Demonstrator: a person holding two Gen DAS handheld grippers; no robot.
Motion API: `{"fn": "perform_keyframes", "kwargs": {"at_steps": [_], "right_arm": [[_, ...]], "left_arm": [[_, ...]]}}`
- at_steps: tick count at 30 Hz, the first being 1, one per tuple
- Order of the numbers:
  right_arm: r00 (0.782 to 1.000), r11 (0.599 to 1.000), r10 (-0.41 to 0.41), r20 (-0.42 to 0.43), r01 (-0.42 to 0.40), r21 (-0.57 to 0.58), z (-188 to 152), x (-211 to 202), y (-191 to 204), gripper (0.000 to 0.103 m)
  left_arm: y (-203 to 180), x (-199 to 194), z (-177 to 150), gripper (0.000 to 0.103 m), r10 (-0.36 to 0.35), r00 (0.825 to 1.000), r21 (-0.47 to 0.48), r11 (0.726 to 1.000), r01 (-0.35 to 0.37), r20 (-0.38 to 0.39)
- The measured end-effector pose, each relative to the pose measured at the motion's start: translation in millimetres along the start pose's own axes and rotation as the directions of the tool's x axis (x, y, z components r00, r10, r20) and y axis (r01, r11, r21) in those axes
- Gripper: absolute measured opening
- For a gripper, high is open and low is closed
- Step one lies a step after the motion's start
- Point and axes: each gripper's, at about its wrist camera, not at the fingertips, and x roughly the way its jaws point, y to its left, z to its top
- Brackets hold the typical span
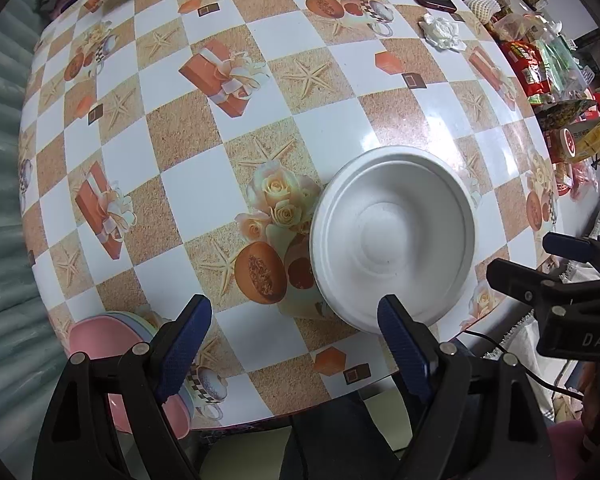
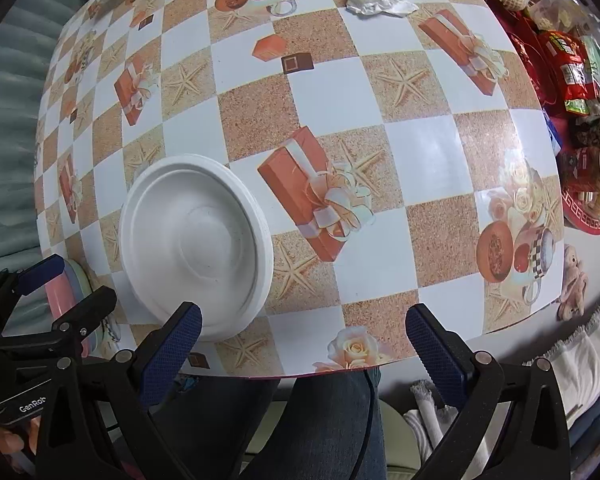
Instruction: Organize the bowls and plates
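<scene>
Both claws gape, holding nothing: left gripper (image 1: 294,340), right gripper (image 2: 304,338). White bowl (image 1: 394,236) sits near the table's (image 1: 228,152) near edge; pink plates (image 1: 100,336), seemingly stacked, at its left corner.

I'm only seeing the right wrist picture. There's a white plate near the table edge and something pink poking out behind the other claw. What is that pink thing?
Observer: A stack of pastel bowls, pink one on top, sitting at the table's near edge.
Operator: Is the other claw holding anything?
Observer: No. The left gripper is open with nothing between its fingers; the bowls lie beneath its left finger.
Operator: And the white plate?
Observer: The white plate lies flat on the table, ahead of the left gripper's right finger.
</scene>
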Motion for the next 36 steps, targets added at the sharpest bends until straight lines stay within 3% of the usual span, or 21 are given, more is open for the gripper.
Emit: {"fn": "perform_keyframes", "kwargs": {"at_steps": [36], "right_arm": [[0.997,0.999,-0.022,-0.081,0.02,-0.025,-5.3,29.5,5.0,0.103]], "left_arm": [[-9.7,21.9,1.6,0.088,0.017,0.999,-0.019,1.0,-0.018,-0.05]]}}
